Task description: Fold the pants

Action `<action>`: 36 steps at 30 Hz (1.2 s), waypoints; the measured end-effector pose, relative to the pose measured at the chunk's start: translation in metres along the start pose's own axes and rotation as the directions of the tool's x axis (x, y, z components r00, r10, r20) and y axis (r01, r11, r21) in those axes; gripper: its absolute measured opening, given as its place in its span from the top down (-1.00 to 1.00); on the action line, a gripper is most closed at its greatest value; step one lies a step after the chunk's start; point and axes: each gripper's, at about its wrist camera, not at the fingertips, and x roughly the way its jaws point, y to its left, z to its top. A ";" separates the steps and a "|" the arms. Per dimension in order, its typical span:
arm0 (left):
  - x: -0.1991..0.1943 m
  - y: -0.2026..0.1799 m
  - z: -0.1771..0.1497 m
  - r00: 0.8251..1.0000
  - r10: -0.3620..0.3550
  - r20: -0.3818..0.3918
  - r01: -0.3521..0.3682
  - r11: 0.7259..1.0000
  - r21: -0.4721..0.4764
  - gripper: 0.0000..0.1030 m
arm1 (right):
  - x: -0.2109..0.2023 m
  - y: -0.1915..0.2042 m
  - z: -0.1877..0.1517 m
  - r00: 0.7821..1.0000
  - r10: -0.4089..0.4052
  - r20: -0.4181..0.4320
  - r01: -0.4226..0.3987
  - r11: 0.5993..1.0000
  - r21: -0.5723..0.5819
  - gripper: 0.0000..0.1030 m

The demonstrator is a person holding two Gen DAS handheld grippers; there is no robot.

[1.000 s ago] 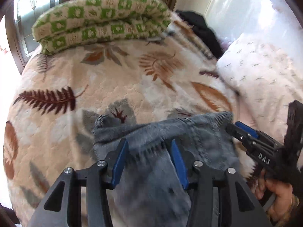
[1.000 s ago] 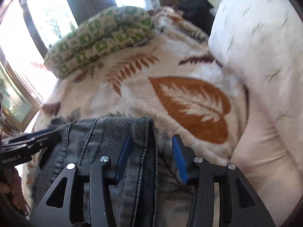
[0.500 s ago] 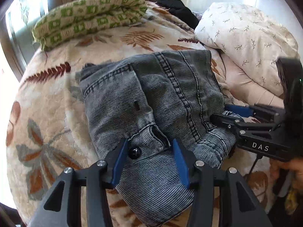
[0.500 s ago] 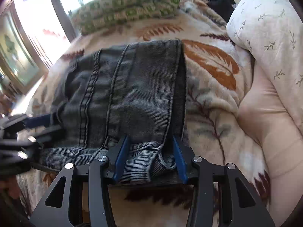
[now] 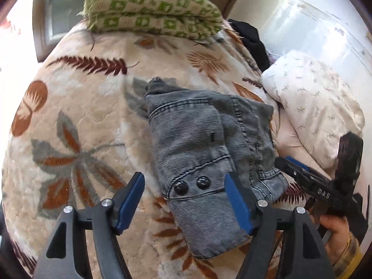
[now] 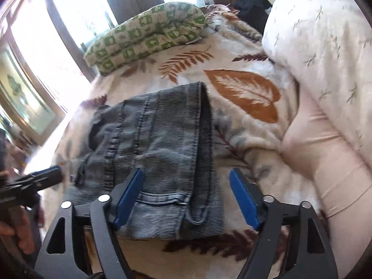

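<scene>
Left wrist view: our left gripper [image 5: 184, 201] hangs with its blue pads spread wide and nothing between them, just above the waistband end of the grey pants [image 5: 209, 153]. The pants lie folded into a compact bundle on the leaf-print blanket [image 5: 76, 121], with two dark buttons [image 5: 191, 185] showing near the closest edge. Off to the right, our right gripper [image 5: 293, 166] sits beside the bundle's hem corner; from this angle we cannot tell its spread.

From the right wrist view, our right gripper [image 6: 186, 197] also has its pads wide apart and holds nothing, poised over the near hem of the pants [image 6: 158, 148], which rest flat on the blanket [image 6: 244, 121]. A green checked quilt [image 6: 144, 37] lies folded at the far edge, a white pillow [image 6: 325, 46] stands to the right, and a dark garment [image 6: 252, 7] sits behind it.
</scene>
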 end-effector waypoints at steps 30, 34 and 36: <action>0.037 -0.008 0.010 0.998 0.051 -0.030 -0.051 0.999 0.007 -0.86 | 0.040 -0.013 0.000 0.994 0.096 -0.057 -0.095 0.995 0.027 -0.74; 0.044 -0.006 0.013 0.998 0.043 -0.044 -0.043 0.999 -0.001 -0.91 | 0.044 -0.012 0.002 0.994 0.098 -0.043 -0.099 0.995 -0.012 -0.71; 0.046 -0.005 0.014 0.998 0.036 -0.051 -0.036 0.999 -0.006 -0.91 | 0.045 -0.013 0.002 0.994 0.104 -0.040 -0.104 0.994 -0.016 -0.71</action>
